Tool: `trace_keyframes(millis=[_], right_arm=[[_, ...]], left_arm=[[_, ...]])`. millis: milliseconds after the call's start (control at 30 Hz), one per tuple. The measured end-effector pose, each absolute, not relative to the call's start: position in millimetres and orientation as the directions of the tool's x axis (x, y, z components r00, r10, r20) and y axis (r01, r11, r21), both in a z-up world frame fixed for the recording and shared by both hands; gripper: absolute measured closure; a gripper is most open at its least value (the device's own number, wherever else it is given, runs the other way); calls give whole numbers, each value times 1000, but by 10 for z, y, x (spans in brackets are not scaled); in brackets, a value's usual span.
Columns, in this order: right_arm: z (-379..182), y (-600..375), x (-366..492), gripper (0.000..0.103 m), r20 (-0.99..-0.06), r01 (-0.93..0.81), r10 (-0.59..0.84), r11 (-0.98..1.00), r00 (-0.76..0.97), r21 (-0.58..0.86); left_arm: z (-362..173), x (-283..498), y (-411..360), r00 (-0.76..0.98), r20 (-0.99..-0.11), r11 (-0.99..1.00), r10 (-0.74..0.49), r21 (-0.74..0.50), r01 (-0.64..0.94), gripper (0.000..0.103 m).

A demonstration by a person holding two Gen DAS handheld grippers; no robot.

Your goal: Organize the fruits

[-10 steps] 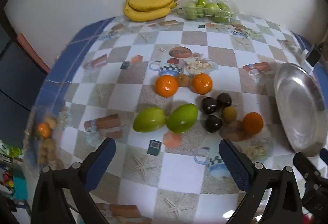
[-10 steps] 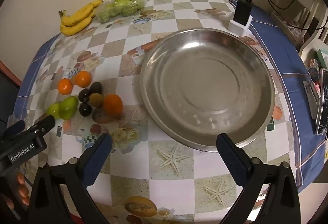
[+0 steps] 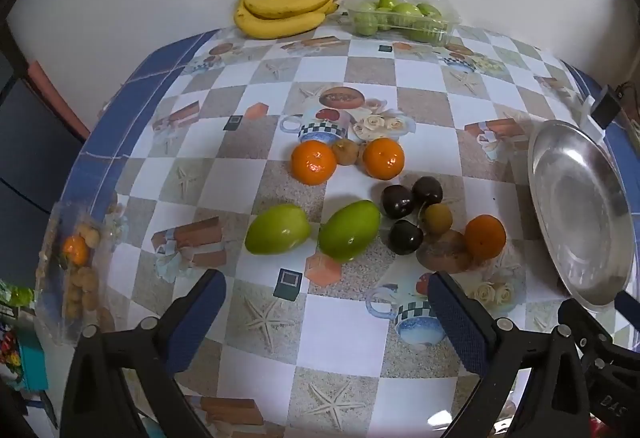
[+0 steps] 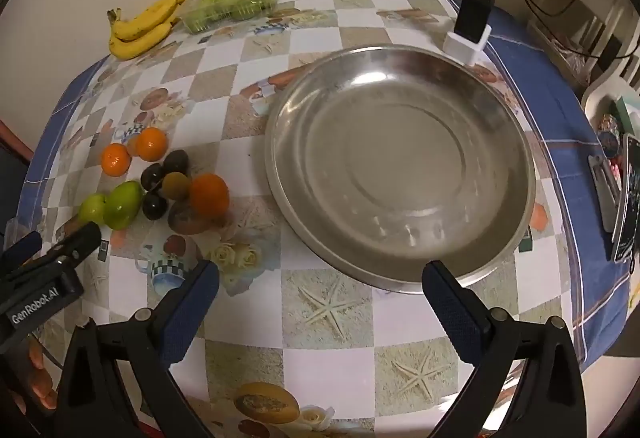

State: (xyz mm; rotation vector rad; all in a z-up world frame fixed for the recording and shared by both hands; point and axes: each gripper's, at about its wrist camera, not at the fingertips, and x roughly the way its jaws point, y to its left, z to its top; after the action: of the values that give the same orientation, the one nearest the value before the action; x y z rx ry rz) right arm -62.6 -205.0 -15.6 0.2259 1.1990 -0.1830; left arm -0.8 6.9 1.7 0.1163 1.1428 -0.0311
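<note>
Fruits sit loose on the checkered tablecloth (image 3: pixel 340 334), and both tools hang above it with nothing in their grasp. Biggest thing out there is the steel dish (image 4: pixel 400 165), bare inside, dead ahead of the right gripper (image 4: pixel 320 302), whose blue pads are spread wide with only cloth between them. From the left gripper (image 3: pixel 326 312), also spread wide and holding nothing, that dish lies off to the right, its near rim just beyond the right finger. Far ahead of the left gripper, against the wall, the banana bunch (image 3: pixel 286 11) lies next to a clear plastic tray of green fruit (image 3: pixel 400 17). Closer in, straight ahead of the left gripper's fingers, two green mangoes (image 3: pixel 312 232) lie side by side. Beyond them two oranges (image 3: pixel 346 159) flank a small brown fruit. Ahead and right, a third orange (image 3: pixel 485 236) rests against a brown kiwi (image 3: pixel 442 252), with three dark plums (image 3: pixel 408 213) and a little olive-brown fruit (image 3: pixel 438 217) bunched up touching. Seen from the right gripper, this whole cluster lies off to the left of the dish.
</note>
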Motion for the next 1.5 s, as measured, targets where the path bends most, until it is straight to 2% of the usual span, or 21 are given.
trace_keyframes(millis=[533, 1500], right_arm=[[-160, -1962, -634, 2, -936, 226, -37, 973, 351, 47], [-98, -2036, -635, 2, -927, 256, -22, 963, 374, 81]], left_arm=[[-89, -25, 22, 399, -916, 995, 42, 73, 63, 1], [-123, -6, 61, 382, -924, 998, 36, 55, 39, 1]])
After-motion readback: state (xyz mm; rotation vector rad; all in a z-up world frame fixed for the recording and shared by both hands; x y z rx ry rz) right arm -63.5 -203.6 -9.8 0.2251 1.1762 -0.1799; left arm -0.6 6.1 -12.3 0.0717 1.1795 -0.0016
